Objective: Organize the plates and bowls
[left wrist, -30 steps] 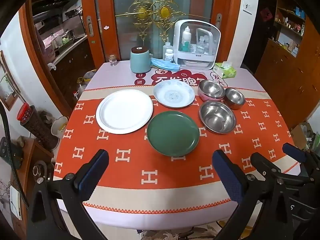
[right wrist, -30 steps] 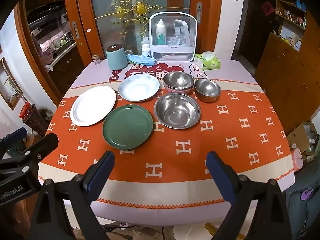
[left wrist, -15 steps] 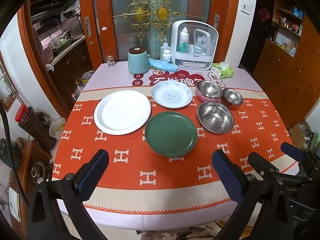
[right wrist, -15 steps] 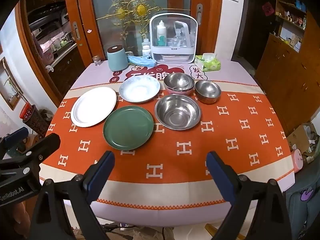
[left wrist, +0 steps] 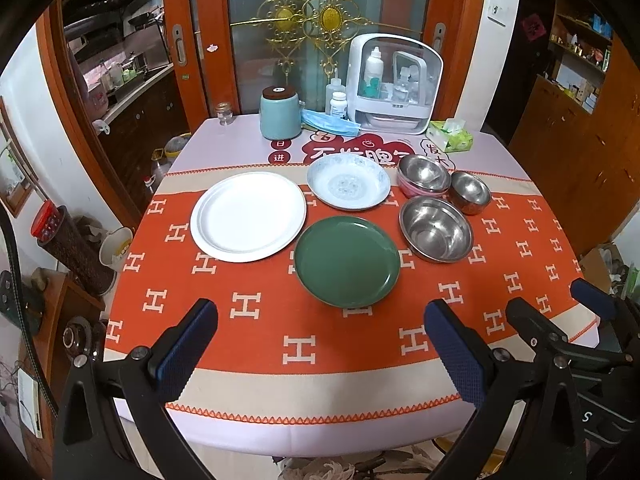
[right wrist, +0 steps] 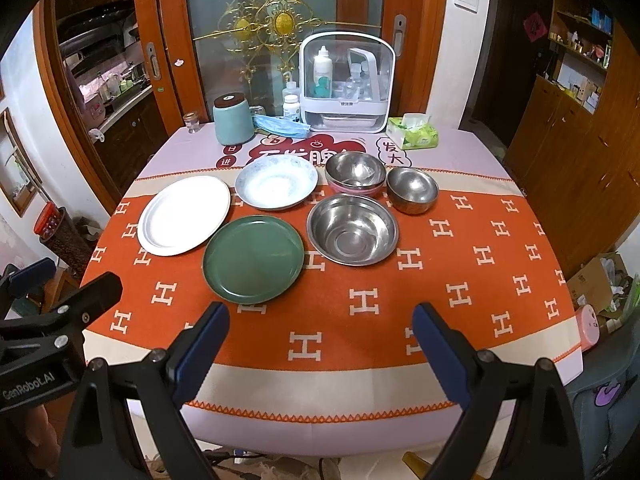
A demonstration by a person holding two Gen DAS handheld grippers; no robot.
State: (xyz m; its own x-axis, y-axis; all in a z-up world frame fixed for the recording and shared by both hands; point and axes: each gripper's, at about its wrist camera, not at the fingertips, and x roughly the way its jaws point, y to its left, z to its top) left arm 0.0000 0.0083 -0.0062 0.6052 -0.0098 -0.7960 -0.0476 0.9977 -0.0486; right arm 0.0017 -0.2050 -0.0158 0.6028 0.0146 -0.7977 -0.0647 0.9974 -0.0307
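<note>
Green plate (left wrist: 347,261) lies mid-table (left wrist: 304,384), white plate (left wrist: 248,216) touching its left rim, patterned dish (left wrist: 348,184) behind; large steel bowl (left wrist: 436,227) sits right of it, two smaller bowls (left wrist: 470,192) just beyond. Left tool (left wrist: 320,344) and right tool (right wrist: 320,340) both hover wide apart and empty over the near table edge.

We see both views drift slightly: in the left wrist view the green plate (left wrist: 347,262) and the large steel bowl (left wrist: 437,228) have slid a little toward 9 o'clock, while in the right wrist view the same dishes have shifted just barely toward 12 o'clock.
</note>
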